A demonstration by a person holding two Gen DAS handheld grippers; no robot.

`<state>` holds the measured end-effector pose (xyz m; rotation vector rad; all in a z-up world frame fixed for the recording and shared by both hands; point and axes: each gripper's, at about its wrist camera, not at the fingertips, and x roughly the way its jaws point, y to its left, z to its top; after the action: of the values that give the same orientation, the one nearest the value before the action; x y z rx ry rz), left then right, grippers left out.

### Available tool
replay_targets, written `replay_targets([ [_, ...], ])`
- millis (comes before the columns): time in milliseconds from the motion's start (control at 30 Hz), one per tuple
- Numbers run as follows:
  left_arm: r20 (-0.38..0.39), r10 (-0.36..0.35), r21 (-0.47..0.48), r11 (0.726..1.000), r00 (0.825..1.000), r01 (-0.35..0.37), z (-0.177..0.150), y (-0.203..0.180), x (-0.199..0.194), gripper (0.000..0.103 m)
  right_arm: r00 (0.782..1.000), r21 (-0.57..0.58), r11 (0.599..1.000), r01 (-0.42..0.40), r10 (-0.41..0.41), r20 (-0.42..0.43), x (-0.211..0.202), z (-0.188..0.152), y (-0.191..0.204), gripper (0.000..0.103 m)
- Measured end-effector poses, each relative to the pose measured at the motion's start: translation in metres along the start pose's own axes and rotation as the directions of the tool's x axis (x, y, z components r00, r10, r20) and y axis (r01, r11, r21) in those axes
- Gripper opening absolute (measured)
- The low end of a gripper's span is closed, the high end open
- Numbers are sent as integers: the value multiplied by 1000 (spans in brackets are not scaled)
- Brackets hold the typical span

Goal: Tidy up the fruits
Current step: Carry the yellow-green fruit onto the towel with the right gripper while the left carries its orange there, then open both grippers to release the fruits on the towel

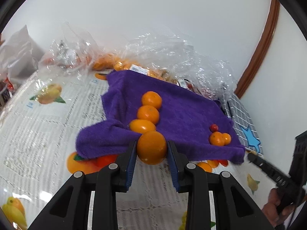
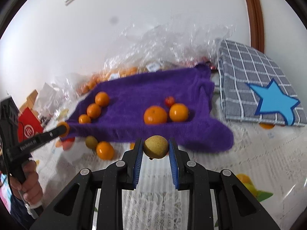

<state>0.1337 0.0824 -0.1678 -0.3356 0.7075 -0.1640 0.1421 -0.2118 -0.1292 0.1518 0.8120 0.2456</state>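
Note:
A purple towel (image 1: 182, 111) lies on the table, also in the right wrist view (image 2: 144, 94). On it a row of three orange fruits (image 1: 148, 114) runs front to back, and two oranges (image 1: 219, 139) with a small red fruit (image 1: 214, 127) sit to the right. My left gripper (image 1: 152, 149) is shut on an orange (image 1: 152, 147) at the towel's near edge. My right gripper (image 2: 155, 147) is shut on a yellow-brown round fruit (image 2: 155, 146), just in front of the towel's near edge. The left gripper (image 2: 63, 129) shows at left in the right wrist view.
Clear plastic bags (image 1: 163, 51) of fruit lie behind the towel against the white wall. A grey checked cloth with a blue star (image 2: 257, 88) lies right of the towel. The tablecloth (image 1: 38, 134) has printed fruit. A loose orange (image 2: 105, 150) and a greenish fruit (image 2: 91, 141) lie off the towel.

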Motion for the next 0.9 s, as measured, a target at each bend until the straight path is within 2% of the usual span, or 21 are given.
replay_targets([
  [200,-14,-19,-40,999,1000,19,24,6,0,30,999,-15,1000,19,-19,37,-4,27,1,27],
  [367,14,-1,-13,1000,1000,1,51,-4,8,30,998,-41,999,28,-25,61,4,48,2,27],
  [533,-2,25,7,1000,1000,-25,69,-12,35,30,998,-45,998,39,-36,49,31,64,2,27],
  [700,-27,-6,-11,1000,1000,6,67,-9,55,30,999,-57,998,41,-40,12,63,66,4,27],
  [900,-50,-40,10,999,998,40,59,-8,65,30,1000,-64,998,26,-27,-15,86,57,5,27],
])
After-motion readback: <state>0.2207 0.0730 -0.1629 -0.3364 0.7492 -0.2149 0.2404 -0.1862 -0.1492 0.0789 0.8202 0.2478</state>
